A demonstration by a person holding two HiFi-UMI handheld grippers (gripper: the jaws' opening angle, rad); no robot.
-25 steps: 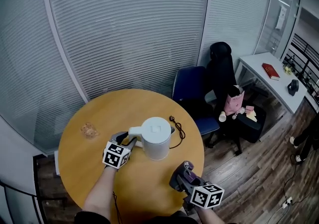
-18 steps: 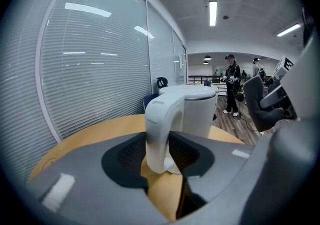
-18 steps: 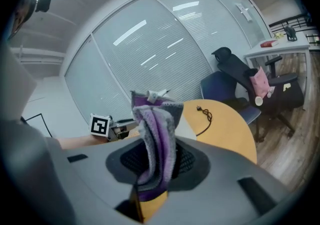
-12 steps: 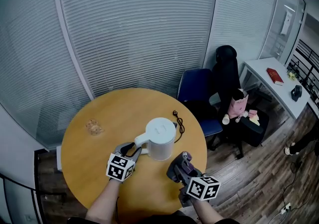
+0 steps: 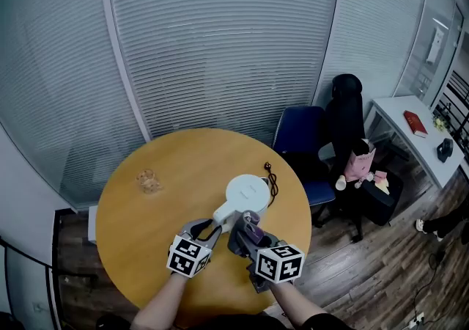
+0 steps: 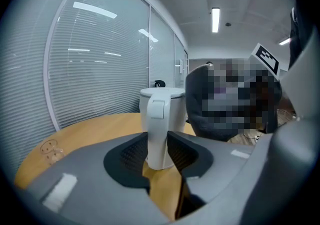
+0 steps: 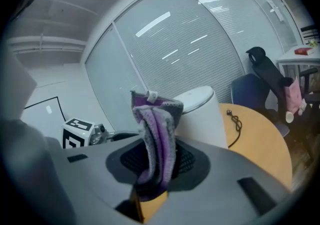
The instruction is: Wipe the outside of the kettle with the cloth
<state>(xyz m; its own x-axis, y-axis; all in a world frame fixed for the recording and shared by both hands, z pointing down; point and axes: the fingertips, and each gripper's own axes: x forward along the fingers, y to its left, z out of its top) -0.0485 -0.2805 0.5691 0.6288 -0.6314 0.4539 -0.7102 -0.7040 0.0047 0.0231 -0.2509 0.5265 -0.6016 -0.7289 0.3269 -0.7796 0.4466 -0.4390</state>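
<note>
1. White plastic, the kettle (image 5: 248,195) stands on the round wooden table (image 5: 146,226) toward its 4 o'clock side, lid on. Its handle (image 5: 223,213) points to 7 o'clock in the head view
2. The left gripper (image 5: 214,229) comes in from 7 o'clock with its jaws closing. The handle stands upright between them, and the pads look to meet both its sides
3. The right gripper (image 5: 247,232) is clamped on the purple-and-grey cloth (image 5: 253,227), which stands bunched above the jaws at the kettle's 6 o'clock, just beside the body. I cannot tell if it touches yet, so wiping looks about to begin
4. Risk: the cloth is held as a narrow wad. Pressed hard against the wall, it could bring the hard jaw tips onto the plastic instead of the fabric
5. Risk: a sideways rub could turn or tip the kettle if the left grip on the handle is loose or off-centre
6. Risk: the black cord (image 5: 272,180) lies coiled at the kettle's 2 o'clock, touching or nearly so. A sweep round the far side could snag it
7. A small clear glass (image 5: 149,181) at the table's 10 o'clock is well apart and no concern
</note>
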